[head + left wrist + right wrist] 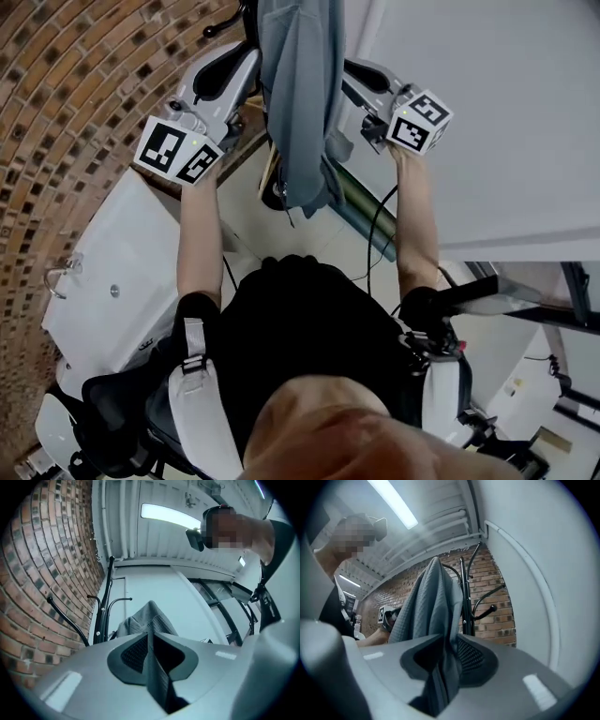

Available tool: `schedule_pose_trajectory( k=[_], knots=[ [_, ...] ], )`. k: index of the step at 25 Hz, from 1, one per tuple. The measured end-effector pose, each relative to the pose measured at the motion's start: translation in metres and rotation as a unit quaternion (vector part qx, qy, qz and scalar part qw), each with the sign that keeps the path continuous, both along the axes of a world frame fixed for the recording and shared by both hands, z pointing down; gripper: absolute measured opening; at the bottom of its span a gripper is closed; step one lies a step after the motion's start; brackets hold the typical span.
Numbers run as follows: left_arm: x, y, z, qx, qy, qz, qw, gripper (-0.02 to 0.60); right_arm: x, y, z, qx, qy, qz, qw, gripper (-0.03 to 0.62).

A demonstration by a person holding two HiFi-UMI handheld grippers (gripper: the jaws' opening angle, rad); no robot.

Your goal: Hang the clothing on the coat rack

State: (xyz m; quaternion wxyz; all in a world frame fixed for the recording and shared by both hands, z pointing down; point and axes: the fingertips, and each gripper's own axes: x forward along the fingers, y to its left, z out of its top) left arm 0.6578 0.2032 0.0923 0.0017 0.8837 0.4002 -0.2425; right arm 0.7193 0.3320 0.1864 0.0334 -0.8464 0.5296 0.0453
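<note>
Grey garment hanging by coat rack; left gripper fingers clamp it, right gripper fingers loose around it

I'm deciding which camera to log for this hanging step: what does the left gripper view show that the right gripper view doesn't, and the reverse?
Only the left gripper view: dark metal framework at its right, and the grey garment pinched in the left hand-held gripper.
Only the right gripper view: that left hand-held gripper seen from outside at the garment's side, and the garment running between the right hand-held gripper's jaws.
Both: the garment, the black coat rack and the brick wall.
</note>
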Motion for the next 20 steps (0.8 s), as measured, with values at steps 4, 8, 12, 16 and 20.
schedule_pose_trajectory(
  k=[4, 8, 12, 16, 20],
  knots=[
    [-0.026, 0.01, 0.07, -0.006, -0.051, 0.05, 0.9974, 0.043, -0.016, 0.048, 0.045, 0.11, -0.064, 0.078, 0.989, 0.123],
    [-0.07, 0.008, 0.135, -0.029, -0.096, 0.11, 0.9889, 0.043, -0.066, 0.047, 0.079, 0.149, -0.096, 0.091, 0.98, 0.123],
    [-0.098, -0.008, 0.146, -0.08, -0.104, 0.112, 0.9849, 0.043, -0.118, 0.042, 0.058, 0.159, -0.061, 0.073, 0.983, 0.121],
    [-0.104, -0.023, 0.137, -0.096, -0.094, 0.086, 0.9872, 0.027, -0.132, 0.062, 0.035, 0.159, -0.027, 0.085, 0.983, 0.101],
    [-0.109, -0.027, 0.131, -0.086, -0.086, 0.058, 0.9909, 0.023, -0.127, 0.073, 0.042, 0.134, -0.022, 0.099, 0.986, 0.097]
  ],
)
